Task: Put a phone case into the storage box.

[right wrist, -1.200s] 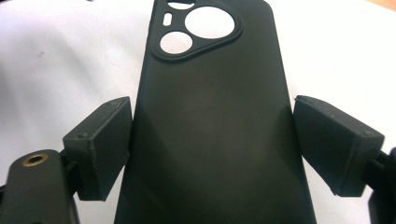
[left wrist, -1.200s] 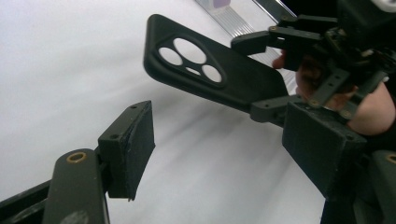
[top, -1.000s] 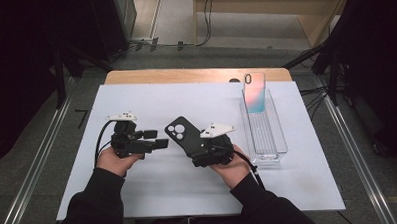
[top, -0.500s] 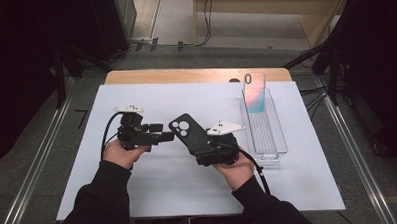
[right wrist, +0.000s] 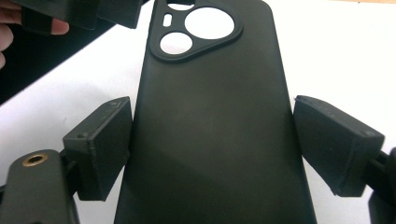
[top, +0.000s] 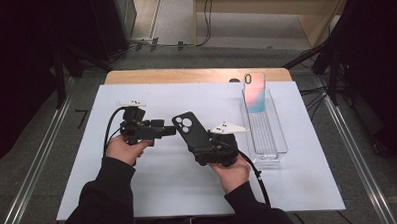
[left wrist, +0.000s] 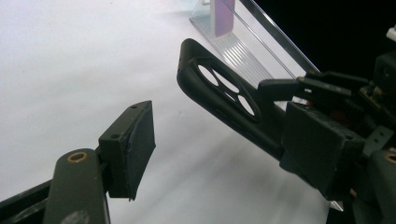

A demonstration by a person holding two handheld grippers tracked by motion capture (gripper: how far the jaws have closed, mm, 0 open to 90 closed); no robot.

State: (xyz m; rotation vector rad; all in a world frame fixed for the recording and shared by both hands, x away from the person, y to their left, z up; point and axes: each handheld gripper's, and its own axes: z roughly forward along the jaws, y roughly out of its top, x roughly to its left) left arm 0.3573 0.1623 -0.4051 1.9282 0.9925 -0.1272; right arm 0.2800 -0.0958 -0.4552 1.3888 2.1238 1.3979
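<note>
While the right gripper (top: 208,147) grips the black phone case (top: 189,130) by its long edges above the table (top: 89,196), the left gripper (top: 168,130), jaws open and empty, has closed in on its camera end, likely for a handover.

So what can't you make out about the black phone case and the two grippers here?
- Black phone case: its lower end is cut off by the bottom edge in the right gripper view.
- Right gripper: in the high view the case hides its fingers.
- Left gripper: the left gripper view's right edge crops one finger.
</note>
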